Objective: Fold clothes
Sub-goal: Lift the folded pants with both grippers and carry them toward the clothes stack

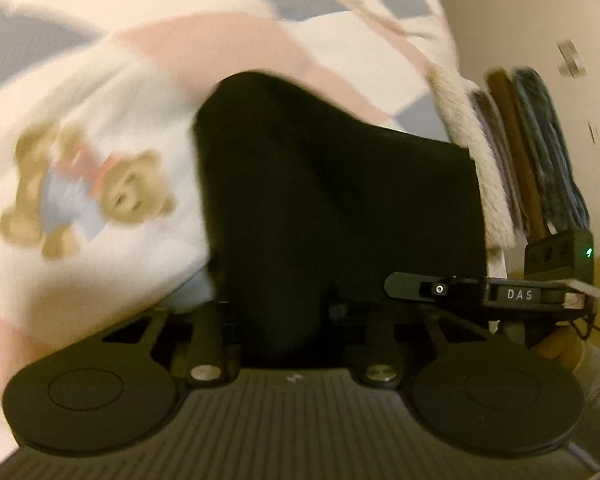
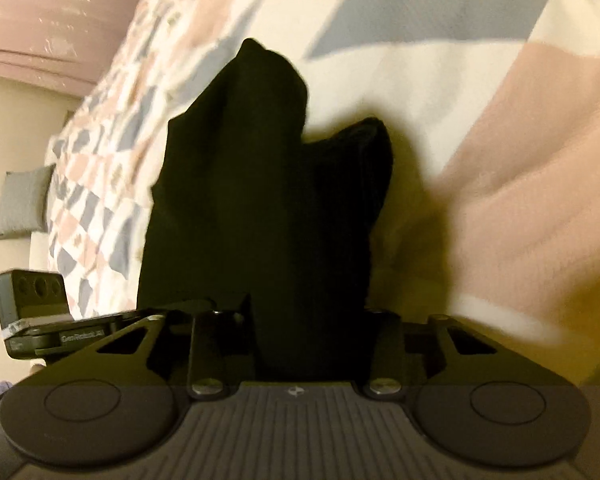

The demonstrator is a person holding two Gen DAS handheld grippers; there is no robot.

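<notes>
Evidently each gripper is clamped on the black garment (image 1: 332, 200): the left gripper (image 1: 288, 320) and right gripper (image 2: 300, 320) hold it lifted just above the patterned bedspread (image 1: 100, 80), probably to carry one edge across for a fold.

"DAS" is showing in white capitals on the black bar (image 1: 520, 294) of my right gripper, just below its green-lit camera block (image 1: 560, 254). A label (image 2: 85, 337) on my left gripper is blurring past reading.
</notes>
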